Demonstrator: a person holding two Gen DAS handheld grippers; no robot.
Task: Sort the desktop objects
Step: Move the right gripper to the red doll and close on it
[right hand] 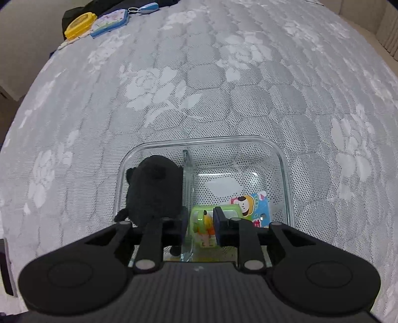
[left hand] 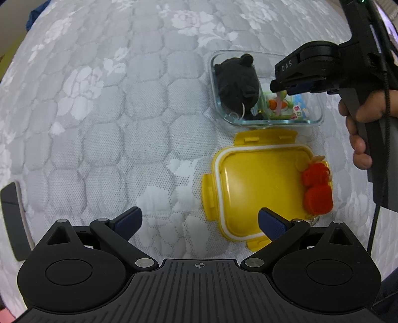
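Note:
A clear glass container (left hand: 316, 116) (right hand: 283, 159) with a divider holds a black plush toy (left hand: 237, 82) (right hand: 155, 186) in its left compartment and a green toy (left hand: 278, 104) (right hand: 201, 223) plus a blue card (right hand: 256, 206) in its right one. My right gripper (right hand: 200, 224) (left hand: 281, 88) hangs over the right compartment, jaws partly open around the green toy. A yellow lid (left hand: 261, 188) lies upside down in front of the container with a red knitted toy (left hand: 317, 191) on its right edge. My left gripper (left hand: 199, 222) is open and empty, just left of the lid.
The surface is a grey quilted cover with white flowers (left hand: 112, 124). A dark flat object (left hand: 12, 218) lies at the left edge. A yellow box (right hand: 79, 23), a blue tin (right hand: 109, 22) and a blue tool (right hand: 146, 8) lie far back left.

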